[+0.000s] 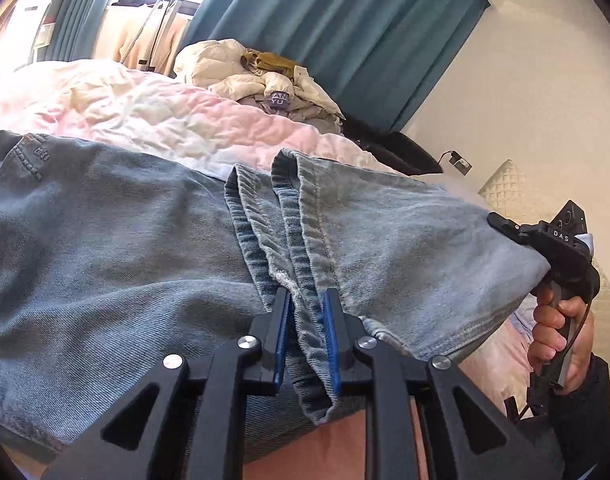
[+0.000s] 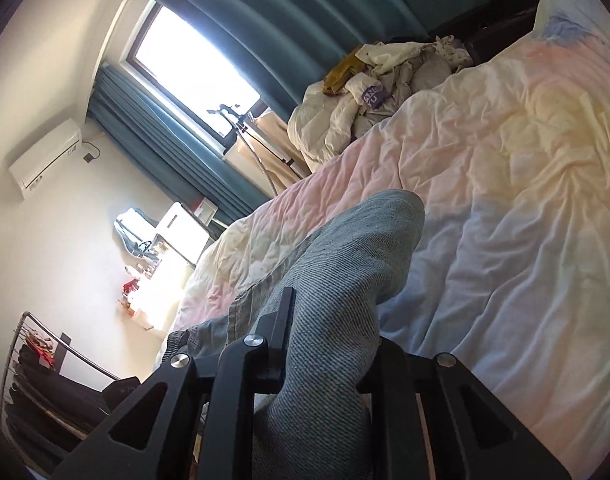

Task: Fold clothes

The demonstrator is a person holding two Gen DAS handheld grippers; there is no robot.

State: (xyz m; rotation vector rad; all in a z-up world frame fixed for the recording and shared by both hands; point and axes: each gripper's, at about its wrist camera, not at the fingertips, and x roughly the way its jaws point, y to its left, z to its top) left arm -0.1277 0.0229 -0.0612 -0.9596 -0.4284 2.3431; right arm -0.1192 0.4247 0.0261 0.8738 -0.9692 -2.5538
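Crowding bed (image 2: 505, 200): laundry pile (image 1: 265, 80) (curtain-side).

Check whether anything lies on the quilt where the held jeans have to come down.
Nothing visible does. Both grippers, left and right, grip the jeans; the quilt beyond is bare, and the clothes pile sits farther off.

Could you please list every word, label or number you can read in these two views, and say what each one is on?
"DAS": white letters on the black body of the right hand-held gripper, seen from the left wrist.
"AN / YU": white letters, cut off by folds, on a purple patch in the clothes pile on the bed.
Rivets on the jeans: too small to read.
Air conditioner label: too blurred to read.
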